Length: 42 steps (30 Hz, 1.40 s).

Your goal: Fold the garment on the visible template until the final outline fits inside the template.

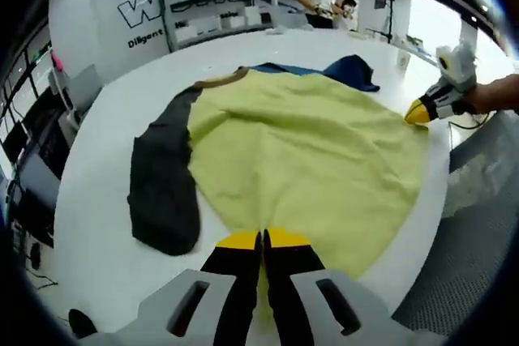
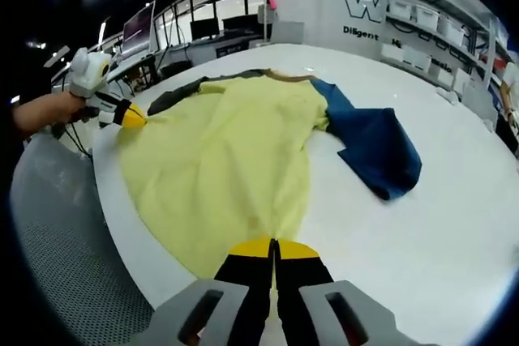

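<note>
Both tongs pinch the hem of the yellow T-shirt at the white bench's near edge: left tongs and right tongs; dark sleeve and blue sleeve lie spread flat.

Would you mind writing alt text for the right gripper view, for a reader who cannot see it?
A yellow garment with one blue sleeve and one dark sleeve lies spread on a white table. The right gripper, jaws shut, pinches its near hem. The left gripper, held in a hand, meets the hem's other corner at the table's edge.
</note>
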### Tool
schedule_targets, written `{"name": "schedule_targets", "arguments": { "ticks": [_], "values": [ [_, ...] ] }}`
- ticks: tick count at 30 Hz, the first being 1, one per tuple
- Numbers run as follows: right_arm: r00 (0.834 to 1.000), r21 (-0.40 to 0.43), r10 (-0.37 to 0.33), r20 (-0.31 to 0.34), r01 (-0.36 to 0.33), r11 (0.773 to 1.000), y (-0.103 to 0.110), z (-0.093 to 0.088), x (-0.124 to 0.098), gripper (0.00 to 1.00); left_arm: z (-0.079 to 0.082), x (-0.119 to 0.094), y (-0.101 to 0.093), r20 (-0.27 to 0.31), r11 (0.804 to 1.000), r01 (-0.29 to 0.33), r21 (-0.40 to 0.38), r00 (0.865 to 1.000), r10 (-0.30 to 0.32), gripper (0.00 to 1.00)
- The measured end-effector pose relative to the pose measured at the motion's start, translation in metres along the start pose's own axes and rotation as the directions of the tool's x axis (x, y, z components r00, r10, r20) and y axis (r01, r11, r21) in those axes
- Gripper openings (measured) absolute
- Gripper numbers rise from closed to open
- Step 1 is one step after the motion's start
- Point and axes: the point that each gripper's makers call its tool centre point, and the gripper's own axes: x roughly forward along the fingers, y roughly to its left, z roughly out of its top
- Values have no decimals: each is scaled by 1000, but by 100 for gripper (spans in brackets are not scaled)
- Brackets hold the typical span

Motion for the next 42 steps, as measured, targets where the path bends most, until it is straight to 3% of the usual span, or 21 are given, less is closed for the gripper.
{"name": "schedule_targets", "arguments": {
  "ticks": [4,6,8,10,11,23,35,42],
  "values": [
    [1000,-41,4,-23,-5,999,0,-5,-5,0,0,-2,-4,9,995,-51,-82,999,52,4],
    [999,-55,-1,-38,-1,999,-3,-8,-7,0,-5,-3,-11,-21,999,-32,-28,999,32,4],
    [999,-41,3,-37,-5,999,-5,-7,-11,0,-8,-5,-9,-41,998,-57,12,998,57,4],
    [999,-62,1,-42,-4,998,-5,-6,-12,0,-6,-8,-10,-26,999,-46,-4,999,46,4],
    [999,-68,1,-41,-4,998,-5,-5,-13,0,-5,-12,-9,-11,998,-42,-56,999,41,4],
    [1000,-63,-2,-12,1,998,-2,-13,-17,0,-24,-18,-11,-78,1000,11,11,997,-10,4],
    [999,-29,46,-13,-46,999,10,-30,-24,0,-44,-20,-10,-139,995,95,-1,986,-94,4],
    [999,-11,46,-10,-46,999,10,-33,-25,0,-45,-22,-14,-121,991,134,23,984,-130,4]
  ]
}}
